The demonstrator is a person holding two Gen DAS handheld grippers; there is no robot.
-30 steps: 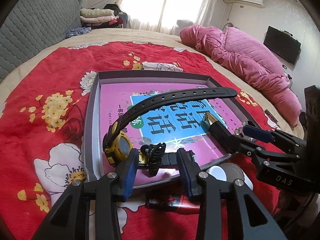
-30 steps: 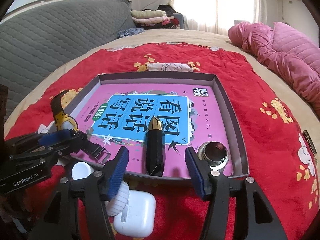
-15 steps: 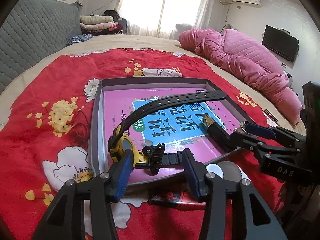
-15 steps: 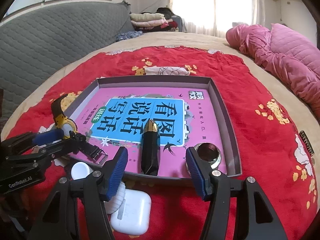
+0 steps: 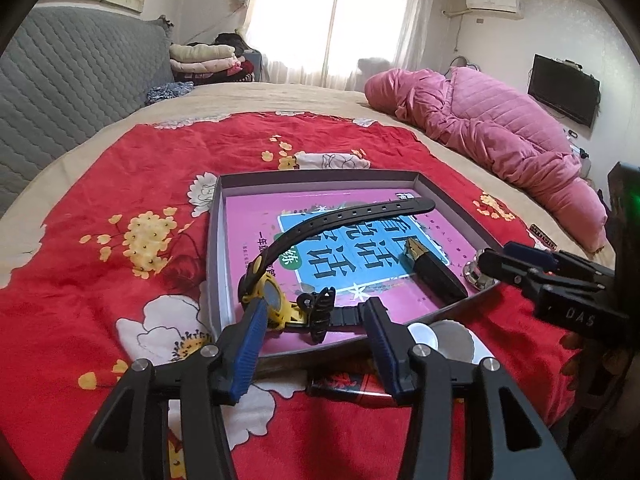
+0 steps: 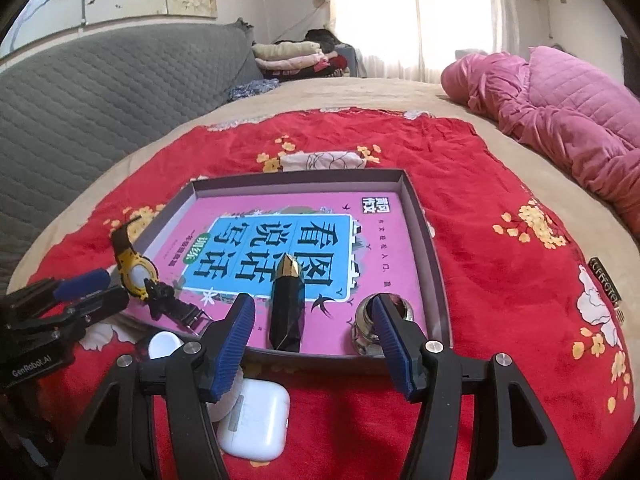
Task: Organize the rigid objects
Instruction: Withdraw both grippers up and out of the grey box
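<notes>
In the shallow tray on the bed, at six o'clock from its printed pink sheet, lie the pieces already gathered: the yellow watch with its black strap arching toward one o'clock, a black hair clip touching its short strap, the faceted black bottle and a small metal jar in the corner at four o'clock. My left gripper hangs just short of the watch, fingers released, nothing between them. My right gripper has its fingers parted either side of the bottle, one crossing in front of the jar, neither pressing. Outside the tray's near wall wait a white earbud case and a round white lid. My worry: the two grippers sit close together, and reaching for those leftovers could clip the tray wall or nudge the watch, whose arched strap could well snag.
</notes>
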